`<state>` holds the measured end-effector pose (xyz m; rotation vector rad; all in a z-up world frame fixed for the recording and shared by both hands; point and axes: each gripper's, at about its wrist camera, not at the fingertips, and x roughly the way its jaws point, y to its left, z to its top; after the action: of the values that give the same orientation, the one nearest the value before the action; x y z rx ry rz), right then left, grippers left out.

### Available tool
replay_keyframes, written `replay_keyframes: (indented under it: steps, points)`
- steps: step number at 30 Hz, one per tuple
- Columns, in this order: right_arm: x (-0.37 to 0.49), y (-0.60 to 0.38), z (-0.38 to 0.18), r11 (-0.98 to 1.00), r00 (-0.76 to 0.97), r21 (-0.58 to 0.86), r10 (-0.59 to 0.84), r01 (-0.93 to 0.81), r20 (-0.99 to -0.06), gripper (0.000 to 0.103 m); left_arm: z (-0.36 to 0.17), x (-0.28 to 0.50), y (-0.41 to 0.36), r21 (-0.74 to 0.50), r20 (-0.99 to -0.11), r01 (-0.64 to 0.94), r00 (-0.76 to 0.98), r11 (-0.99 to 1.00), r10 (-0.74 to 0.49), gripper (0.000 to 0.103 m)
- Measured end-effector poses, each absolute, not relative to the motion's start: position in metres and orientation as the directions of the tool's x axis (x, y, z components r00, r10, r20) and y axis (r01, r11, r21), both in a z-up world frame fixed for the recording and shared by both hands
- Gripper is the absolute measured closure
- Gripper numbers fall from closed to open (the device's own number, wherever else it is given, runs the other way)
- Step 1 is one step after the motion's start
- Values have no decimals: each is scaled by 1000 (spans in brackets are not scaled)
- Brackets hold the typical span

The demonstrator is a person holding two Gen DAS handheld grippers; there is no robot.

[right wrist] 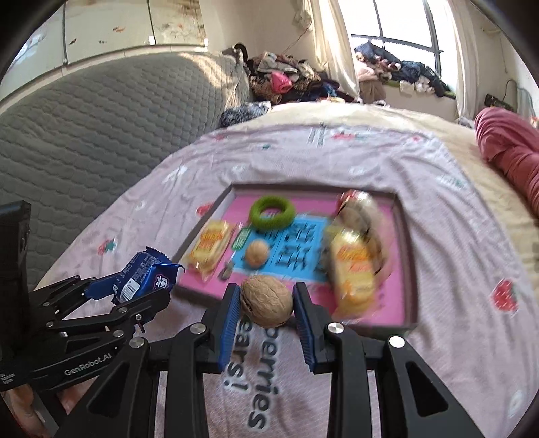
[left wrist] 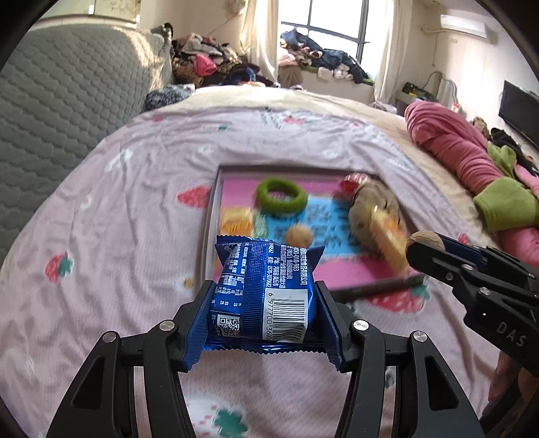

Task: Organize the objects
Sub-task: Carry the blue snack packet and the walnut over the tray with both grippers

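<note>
Right wrist: gripper (right wrist: 266, 305) around walnut (right wrist: 266, 300).

A bed (right wrist: 438, 175) with a pink strawberry-print sheet (left wrist: 134, 236) fills both views. A shallow tray (right wrist: 402, 215) lies on it at frame centre, and a pink garment (left wrist: 448, 141) at right.

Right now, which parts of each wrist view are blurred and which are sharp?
Left wrist view: blue snack packet in the left tongs is sharp; tray contents smear. Right wrist view: walnut in the right tongs is crisp; yellow packet smeared, window blown out.
</note>
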<state>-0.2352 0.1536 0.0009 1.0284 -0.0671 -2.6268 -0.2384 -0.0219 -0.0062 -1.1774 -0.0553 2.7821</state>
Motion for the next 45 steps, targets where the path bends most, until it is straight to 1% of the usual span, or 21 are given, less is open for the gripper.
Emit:
replay_keyframes:
  steps: [10, 24, 30, 36, 45]
  points:
    - [-258, 170, 51, -953, -762, 143, -299, 266, -575, 70, 42, -279, -1, -60, -656, -119, -744, -991, 129, 44]
    - [-292, 171, 80, -945, -807, 161, -326, 284, -492, 70, 53, -319, 4, -45, -639, -126, -759, -991, 125, 44]
    - [-306, 164, 68, -942, -801, 161, -335, 294, -497, 70, 39, -335, 0, -56, -648, -113, -752, -992, 122, 44]
    - [-319, 162, 38, -944, -781, 164, -330, 287, -530, 70, 17, -350, 1, -55, -669, -106, -734, -993, 116, 44]
    - [-344, 164, -1, -948, -750, 159, -317, 277, -580, 70, -30, -378, 7, -12, -722, -90, -688, -996, 71, 44]
